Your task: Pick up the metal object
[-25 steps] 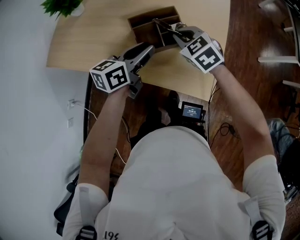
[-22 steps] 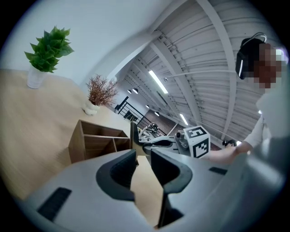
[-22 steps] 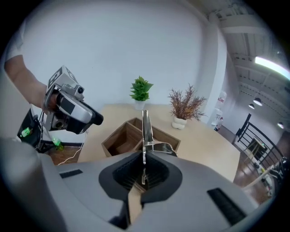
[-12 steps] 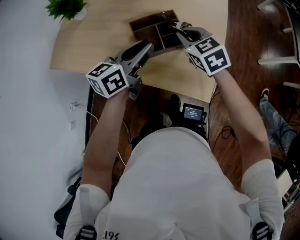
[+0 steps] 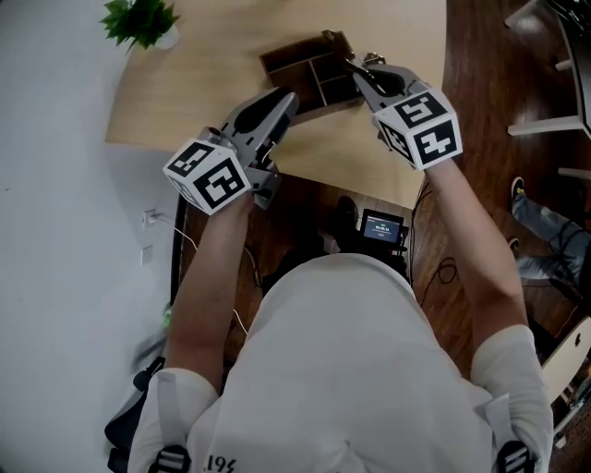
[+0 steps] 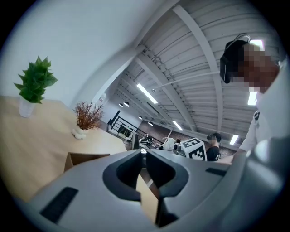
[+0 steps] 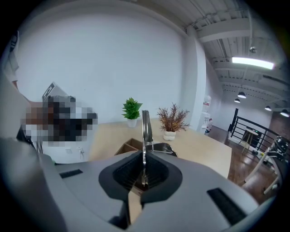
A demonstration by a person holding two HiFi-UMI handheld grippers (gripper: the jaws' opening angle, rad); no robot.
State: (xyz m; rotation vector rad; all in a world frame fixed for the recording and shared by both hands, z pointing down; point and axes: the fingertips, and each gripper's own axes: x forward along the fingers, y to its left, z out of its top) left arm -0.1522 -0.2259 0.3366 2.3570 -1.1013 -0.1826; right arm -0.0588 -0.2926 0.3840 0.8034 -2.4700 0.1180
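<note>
- Over the far dark wooden tray, my right claw clamps the thin shiny metal utensil.
- My left claw: closed, empty.
- Grasp made; next, lift clear.

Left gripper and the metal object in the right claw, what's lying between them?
The dark wooden divided box on the table, as the head view shows: the left gripper is at its near edge, the metal object by its right end.

The slim shiny metal object drops out of sight at its lower end between the right gripper's dark pads. In the head view it's too small to read (just a glint). That gripper covers part of the dark brown wooden divided tray, and the top edge clips the green potted plant.
</note>
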